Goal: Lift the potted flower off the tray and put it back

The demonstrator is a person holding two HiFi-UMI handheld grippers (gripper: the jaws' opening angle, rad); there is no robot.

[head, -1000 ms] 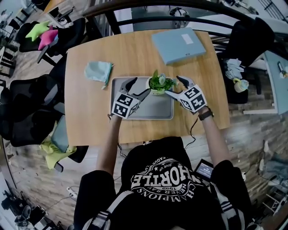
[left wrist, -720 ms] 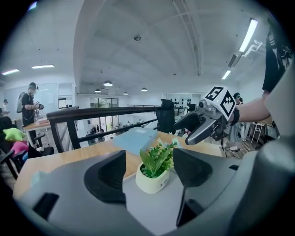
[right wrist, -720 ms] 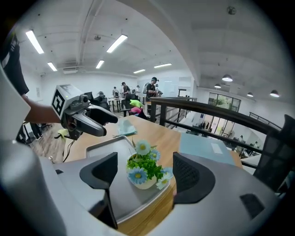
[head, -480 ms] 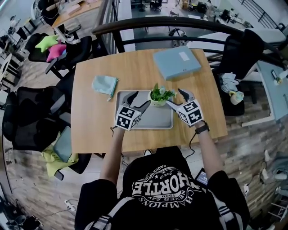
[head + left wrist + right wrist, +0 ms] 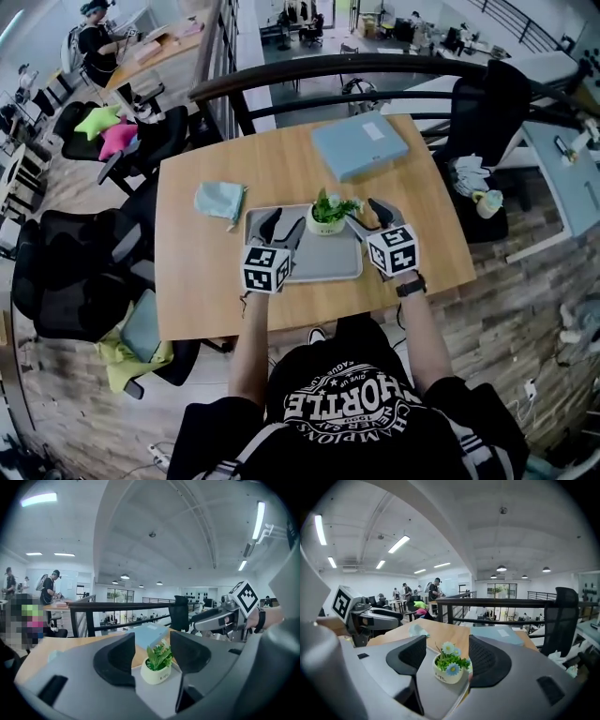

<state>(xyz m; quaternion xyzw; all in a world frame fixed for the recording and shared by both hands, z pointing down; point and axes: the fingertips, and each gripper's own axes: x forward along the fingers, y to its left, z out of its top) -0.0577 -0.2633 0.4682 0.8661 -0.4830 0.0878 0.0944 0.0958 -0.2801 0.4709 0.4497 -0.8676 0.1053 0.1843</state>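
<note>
Potted flower: upright on the grey tray, at its far edge, right of the middle.
Left gripper: over the tray's left half, and your jaws are narrowing right now. They're not on anything; the pot shows in the gap, beyond the tips.
Right gripper: at the tray's right edge, jaws closing too, pads clear of the pot ahead.
Tabletop: bare wood left and right of the tray, and a strip along the near edge.
Cloth: just off the tray's far-left corner.
Blue folder: toward the far-right corner, well apart from the pot.
Railing: behind the far edge.
</note>
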